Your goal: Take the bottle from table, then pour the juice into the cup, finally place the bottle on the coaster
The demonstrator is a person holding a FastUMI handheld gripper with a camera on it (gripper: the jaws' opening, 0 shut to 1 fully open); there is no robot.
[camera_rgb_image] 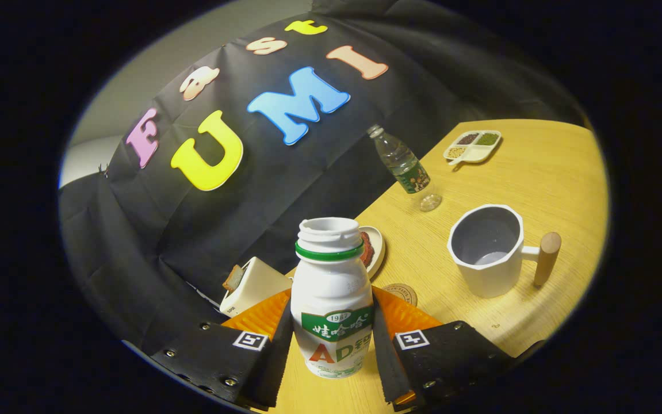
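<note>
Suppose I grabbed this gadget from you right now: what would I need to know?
Gripper: shut on the juice bottle, both fingers pressing its sides; cap off, bottle held about upright.
Cup: beyond the fingers, off to one side, handle turned away from the bottle; no juice visible in it.
Coaster: just behind the bottle, bare.
Done: bottle taken.
Left: pour into the cup, then set the bottle on the coaster.
</note>
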